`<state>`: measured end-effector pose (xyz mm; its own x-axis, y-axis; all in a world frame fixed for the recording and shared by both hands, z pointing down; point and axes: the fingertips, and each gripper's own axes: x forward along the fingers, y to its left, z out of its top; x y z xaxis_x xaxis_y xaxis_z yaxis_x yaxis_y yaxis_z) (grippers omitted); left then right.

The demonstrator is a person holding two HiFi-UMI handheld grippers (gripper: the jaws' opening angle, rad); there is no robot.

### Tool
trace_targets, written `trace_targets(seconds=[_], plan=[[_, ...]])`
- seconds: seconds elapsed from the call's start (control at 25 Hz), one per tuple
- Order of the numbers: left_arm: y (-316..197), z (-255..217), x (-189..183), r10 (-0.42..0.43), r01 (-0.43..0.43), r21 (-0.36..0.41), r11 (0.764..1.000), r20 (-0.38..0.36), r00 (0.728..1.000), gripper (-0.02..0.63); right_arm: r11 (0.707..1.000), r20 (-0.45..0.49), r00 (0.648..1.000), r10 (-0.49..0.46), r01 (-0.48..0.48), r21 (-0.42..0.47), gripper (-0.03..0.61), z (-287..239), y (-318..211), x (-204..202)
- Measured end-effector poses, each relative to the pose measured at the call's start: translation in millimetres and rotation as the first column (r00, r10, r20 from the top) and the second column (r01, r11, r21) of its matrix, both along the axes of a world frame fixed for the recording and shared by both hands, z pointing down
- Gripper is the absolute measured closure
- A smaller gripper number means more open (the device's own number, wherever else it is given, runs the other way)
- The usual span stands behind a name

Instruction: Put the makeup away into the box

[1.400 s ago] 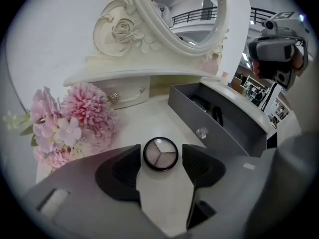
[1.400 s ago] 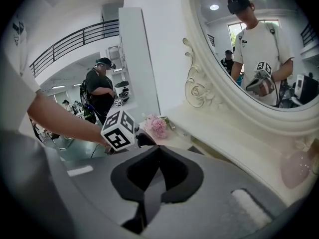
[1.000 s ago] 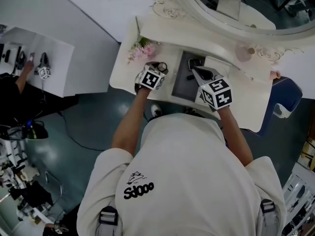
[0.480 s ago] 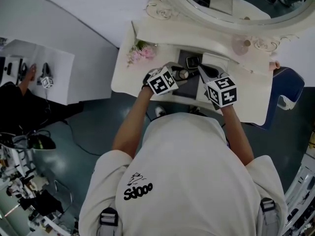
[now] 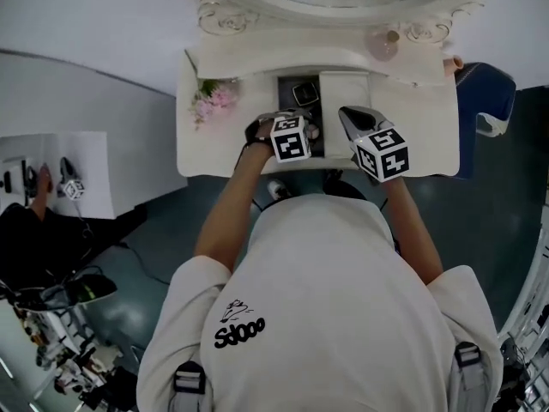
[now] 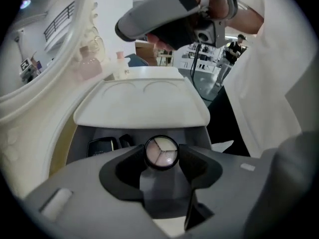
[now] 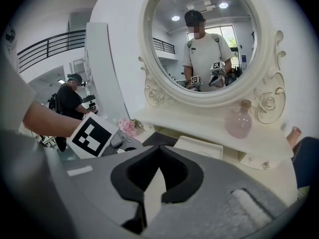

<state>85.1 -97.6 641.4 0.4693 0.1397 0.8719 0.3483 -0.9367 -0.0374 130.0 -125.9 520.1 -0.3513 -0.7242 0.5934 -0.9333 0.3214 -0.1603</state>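
**Head view.** Looks steeply down on a person in a white shirt point(image 5: 326, 316) at a cream dressing table point(image 5: 206, 144). Shows an open box point(image 5: 286, 93) with a dark inside, set in the middle of the tabletop. Shows a black case point(image 5: 305, 93) lying in the box and the cream lid point(image 5: 345, 93) just to the right of it. Places the left gripper point(image 5: 310, 130) at the near end of the box and the right gripper point(image 5: 344, 112) over the near part of the lid, near each other but apart. Also takes in pink flowers point(image 5: 213, 99) at the table's left and a pink bottle point(image 5: 384, 45) on the shelf under the mirror frame. Adds a blue chair point(image 5: 485, 93) at the right and another person point(image 5: 34, 196) at a white table far left.

**Left gripper view.** Shows the jaws pinching a round compact point(image 6: 160, 152) by its rim, one pad pressed to each side, three pale shades facing the camera. Puts the compact just in front of the open box, with the black case inside and the lid beyond. Catches the right gripper across the top of the frame.

**Right gripper view.** Shows the fingertips pressed together, nothing between them. Looks past them to the lid, the dark box and the left gripper's marker cube point(image 7: 94, 135) at the left. Takes in an oval mirror point(image 7: 204, 39) reflecting the person with both grippers, the pink bottle at the right and the flowers at the left.
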Motion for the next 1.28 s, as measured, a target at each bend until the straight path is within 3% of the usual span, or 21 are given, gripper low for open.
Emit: trace_targets(seconds=[0.12, 0.4, 0.76, 0.88, 0.96, 1.04, 1.12, 1.2, 1.28], plan=[[1, 15, 5, 0.033, -0.034, 0.029, 0.999, 0.060, 0.998, 0.377, 0.999, -0.013, 0.999, 0.045, -0.045, -0.012, 0.577, 4, 13, 12], [13, 39, 5, 0.098, -0.102, 0.019, 0.995, 0.149, 0.984, 0.377, 0.991, -0.019, 0.991, 0.130, -0.130, -0.031, 0.577, 9, 35, 34], [6, 31, 11, 0.039, -0.041, 0.015, 0.999, 0.124, 0.992, 0.344, 0.991, -0.014, 0.992, 0.126, -0.126, -0.032, 0.577, 10, 35, 41], [-9, 11, 9, -0.024, 0.021, 0.028, 0.999, 0.095, 0.995, 0.348, 0.996, -0.027, 0.996, 0.086, -0.086, -0.009, 0.577, 3, 22, 41], [-32, -5, 6, -0.094, 0.089, 0.085, 0.992, 0.060, 0.994, 0.368, 0.998, -0.060, 0.997, 0.052, -0.050, 0.034, 0.577, -8, 7, 40], [-59, -24, -3, -0.205, 0.203, 0.148, 0.968, -0.003, 0.979, 0.443, 0.996, -0.079, 0.997, 0.022, -0.015, 0.086, 0.577, -25, -8, 35], [-84, -45, -16, -0.336, 0.345, 0.164, 0.924, -0.083, 0.938, 0.523, 0.991, -0.086, 0.996, -0.008, 0.019, 0.132, 0.577, -43, -23, 28], [-106, -67, -33, -0.470, 0.491, 0.124, 0.862, -0.169, 0.867, 0.571, 0.982, -0.112, 0.993, -0.044, 0.064, 0.175, 0.577, -61, -38, 20], [-125, -92, -52, -0.592, 0.622, 0.062, 0.781, -0.246, 0.768, 0.597, 0.970, -0.141, 0.987, -0.081, 0.111, 0.216, 0.577, -78, -53, 12]])
